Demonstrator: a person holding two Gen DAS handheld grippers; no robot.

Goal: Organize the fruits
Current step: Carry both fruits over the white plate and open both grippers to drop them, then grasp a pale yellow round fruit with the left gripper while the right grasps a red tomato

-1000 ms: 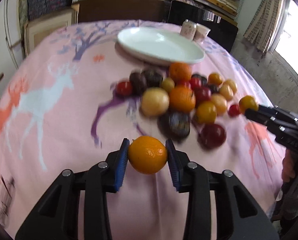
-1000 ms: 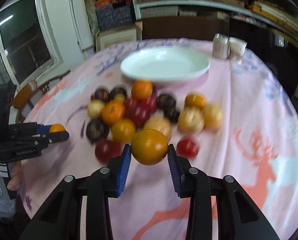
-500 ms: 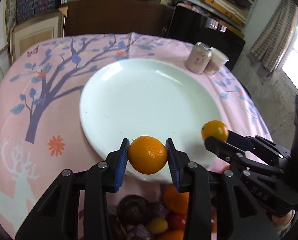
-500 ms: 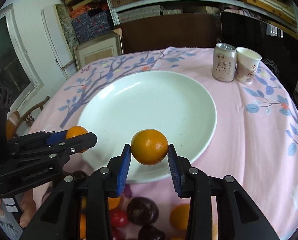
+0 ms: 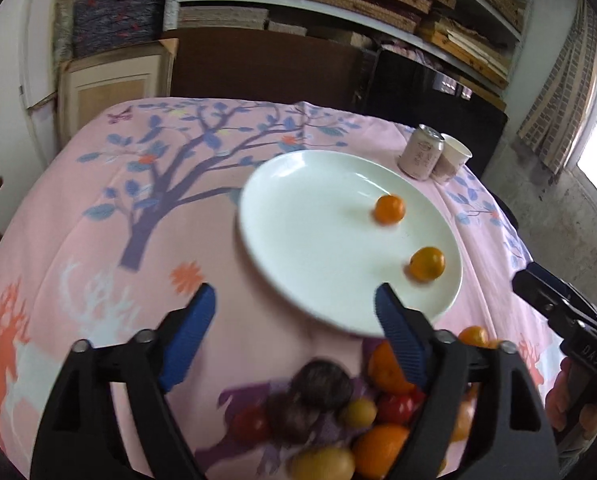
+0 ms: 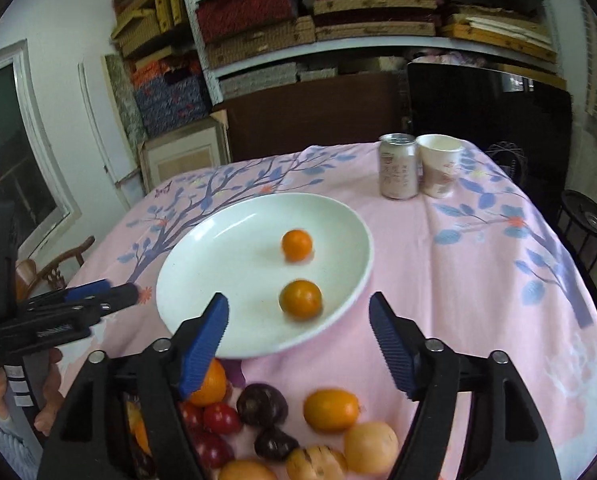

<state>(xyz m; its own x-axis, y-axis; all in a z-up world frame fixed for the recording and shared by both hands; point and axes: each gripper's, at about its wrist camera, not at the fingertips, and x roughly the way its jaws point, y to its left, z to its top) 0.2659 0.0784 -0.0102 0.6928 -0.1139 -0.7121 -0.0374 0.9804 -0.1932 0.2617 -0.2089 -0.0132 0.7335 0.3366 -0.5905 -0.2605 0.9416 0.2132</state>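
Now two round orange fruits (image 6: 300,300) lie apart on the white plate (image 6: 202,272), both grippers' fingers (image 6: 204,340) opening, empty.

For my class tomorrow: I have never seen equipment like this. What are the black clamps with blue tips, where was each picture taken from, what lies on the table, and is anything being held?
There is no robot here. A person holds a hand-operated clamp in each hand, and each clamp has a wide-angle camera looking along its two fingers.

One picture looks from the left gripper, the other from the right gripper. Each view also catches the other tool at its edge.

On the pink tablecloth sits a white plate with two oranges on it, one farther and one nearer. A pile of mixed fruit lies in front of the plate, and a drinks can and paper cup stand behind it.

Nothing is held: both grippers' jaws are opening, with nothing between them.
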